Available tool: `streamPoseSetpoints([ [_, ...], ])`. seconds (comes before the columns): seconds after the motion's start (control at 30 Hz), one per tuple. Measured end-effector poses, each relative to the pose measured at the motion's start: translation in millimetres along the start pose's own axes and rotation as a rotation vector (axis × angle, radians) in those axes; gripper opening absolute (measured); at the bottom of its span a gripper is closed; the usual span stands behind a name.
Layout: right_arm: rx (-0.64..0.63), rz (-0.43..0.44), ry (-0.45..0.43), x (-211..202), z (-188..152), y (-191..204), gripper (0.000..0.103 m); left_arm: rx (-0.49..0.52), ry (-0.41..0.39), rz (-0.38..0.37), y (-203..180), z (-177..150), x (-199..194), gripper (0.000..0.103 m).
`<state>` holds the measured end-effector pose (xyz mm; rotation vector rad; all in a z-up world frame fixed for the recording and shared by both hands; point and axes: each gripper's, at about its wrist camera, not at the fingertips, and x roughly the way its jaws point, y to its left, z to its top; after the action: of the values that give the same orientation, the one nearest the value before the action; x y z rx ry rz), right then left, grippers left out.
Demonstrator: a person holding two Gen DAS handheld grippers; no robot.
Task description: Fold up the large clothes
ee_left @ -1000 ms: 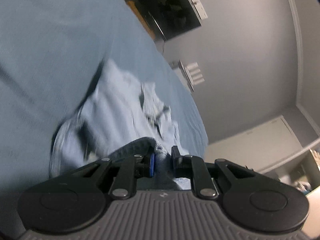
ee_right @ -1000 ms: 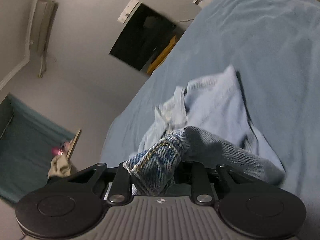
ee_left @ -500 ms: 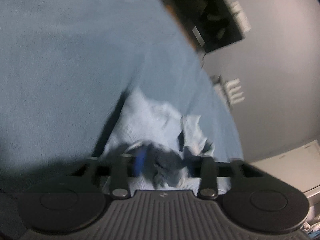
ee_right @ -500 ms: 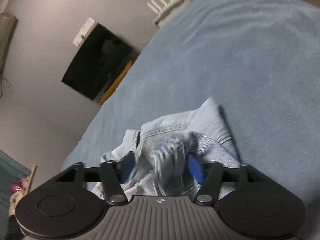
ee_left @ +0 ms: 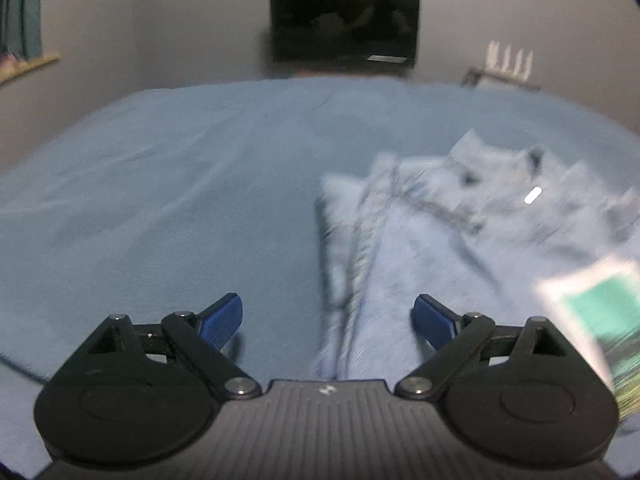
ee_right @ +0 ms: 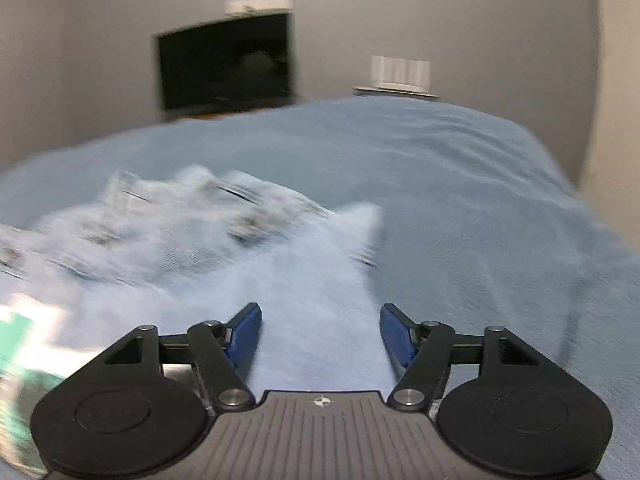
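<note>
A pair of light blue jeans (ee_left: 452,240) lies on the blue bedspread (ee_left: 160,200), motion-blurred, with the waistband and belt loops at the far end. My left gripper (ee_left: 326,320) is open and empty, just above the jeans' left edge. The jeans also show in the right wrist view (ee_right: 256,256). My right gripper (ee_right: 320,332) is open and empty over the near part of the jeans, close to their right edge. Both jaws stand wide apart.
A blurred white and green thing (ee_left: 596,320) sits at the near right of the left view and at the near left of the right view (ee_right: 28,340). A dark TV (ee_left: 344,20) hangs on the far wall. A white router (ee_left: 508,64) stands behind the bed.
Both grippers were shut on the jeans and holding them up; both have opened and let go. The jeans now lie on the bed and the views have swung level.
</note>
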<state>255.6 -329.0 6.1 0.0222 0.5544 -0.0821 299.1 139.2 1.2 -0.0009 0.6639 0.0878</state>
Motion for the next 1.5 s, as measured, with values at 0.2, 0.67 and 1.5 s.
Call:
streamPoseSetpoints([
  [0.2, 0.318, 0.053, 0.024, -19.7, -10.9, -36.8, 0.078, -0.188, 0.034, -0.015, 40.1, -21.2, -17.7, 0.095],
  [0.67, 0.675, 0.257, 0.034, -130.7, -67.7, -41.1, 0.083, -0.606, 0.144, -0.531, 59.7, -86.5, -83.6, 0.095],
  [1.5, 0.821, 0.288, -0.072, -13.6, -77.3, -33.3, 0.047, -0.612, -0.11, -0.485, 35.5, -100.1, -35.8, 0.026],
])
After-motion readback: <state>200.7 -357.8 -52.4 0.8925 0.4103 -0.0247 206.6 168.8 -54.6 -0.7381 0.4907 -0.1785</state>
